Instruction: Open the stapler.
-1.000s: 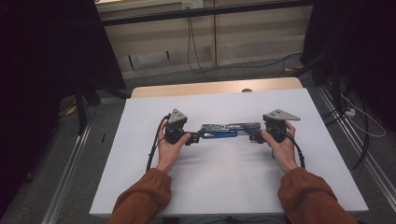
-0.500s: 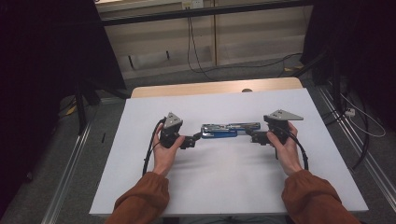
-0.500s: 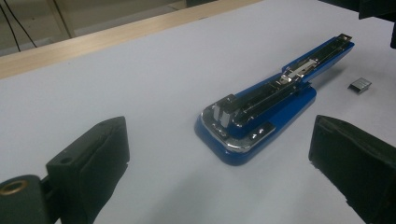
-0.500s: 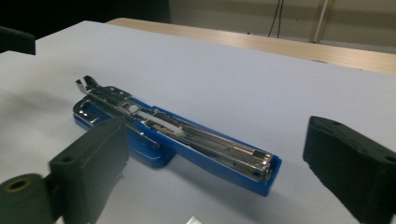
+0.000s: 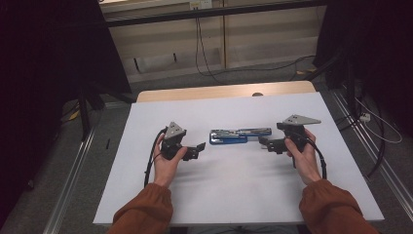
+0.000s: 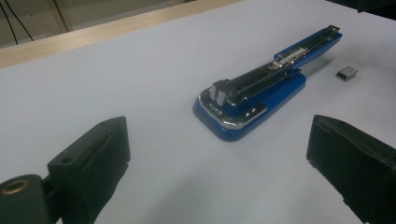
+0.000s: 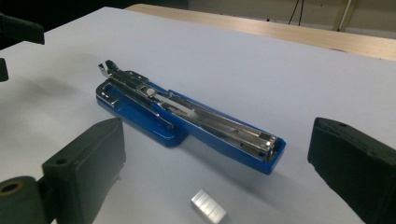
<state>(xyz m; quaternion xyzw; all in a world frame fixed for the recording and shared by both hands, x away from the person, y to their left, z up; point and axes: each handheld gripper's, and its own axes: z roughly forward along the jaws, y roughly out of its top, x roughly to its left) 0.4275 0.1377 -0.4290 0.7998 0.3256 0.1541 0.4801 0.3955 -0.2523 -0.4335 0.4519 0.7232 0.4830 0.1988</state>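
A blue stapler with its metal arm swung open lies flat on the white table, between my two grippers. My left gripper is a short way to its left, open and empty. My right gripper is just off its right end, also open and empty. In the left gripper view the stapler lies ahead of the spread jaws, and a small strip of staples sits beside its far end. In the right gripper view the stapler lies across the front of the jaws with the staple strip close below.
A wooden strip runs along the far edge of the table. Metal rails flank the table on the floor, and cables lie to the right. Dark curtains hang at both sides.
Both grippers were at the stapler's ends a second ago. The left one has drawn back to the left and the right one slightly to the right. The stapler stays on the table.
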